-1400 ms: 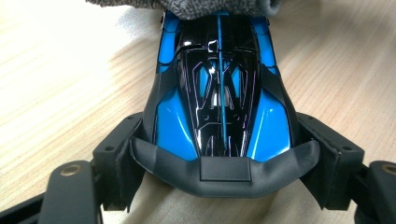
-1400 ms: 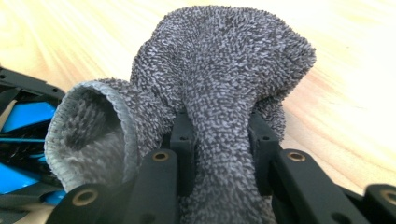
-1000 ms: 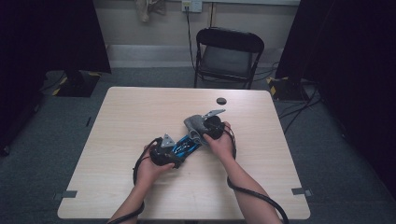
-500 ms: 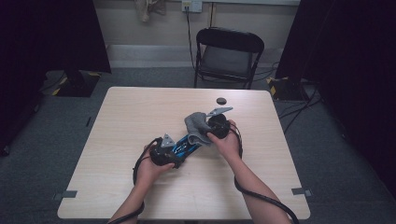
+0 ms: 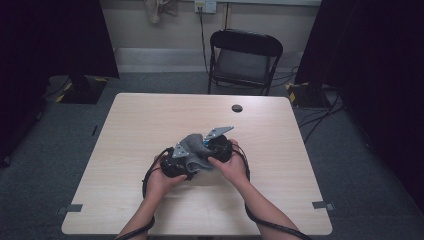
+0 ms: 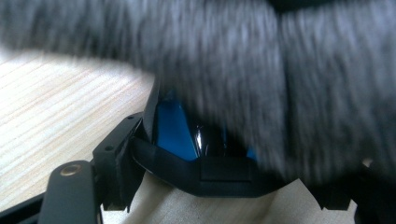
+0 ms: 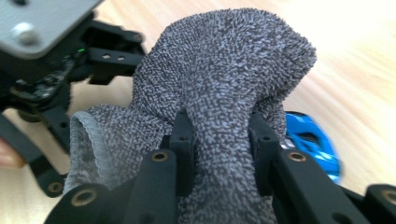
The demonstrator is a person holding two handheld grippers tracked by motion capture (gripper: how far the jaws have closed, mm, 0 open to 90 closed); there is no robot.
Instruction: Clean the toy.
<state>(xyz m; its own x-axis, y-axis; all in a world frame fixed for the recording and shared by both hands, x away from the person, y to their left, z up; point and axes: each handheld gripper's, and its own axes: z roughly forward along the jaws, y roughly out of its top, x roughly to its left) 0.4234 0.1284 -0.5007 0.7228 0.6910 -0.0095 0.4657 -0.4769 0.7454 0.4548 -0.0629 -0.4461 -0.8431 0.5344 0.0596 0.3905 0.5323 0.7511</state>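
The right gripper (image 7: 219, 140) pinches the grey cloth (image 7: 219, 79); the left gripper (image 6: 205, 172) seemingly clamps the blue toy car (image 6: 175, 126), though the view is blurred. Both sit mid-table (image 5: 125, 125), car at the cloth's four o'clock. Wipe slowly, holding the car steady.

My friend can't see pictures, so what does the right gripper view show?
The right gripper pinches a bunched grey terry cloth between its two black jaws. A shiny blue toy car peeks out beside it on the light wooden table.
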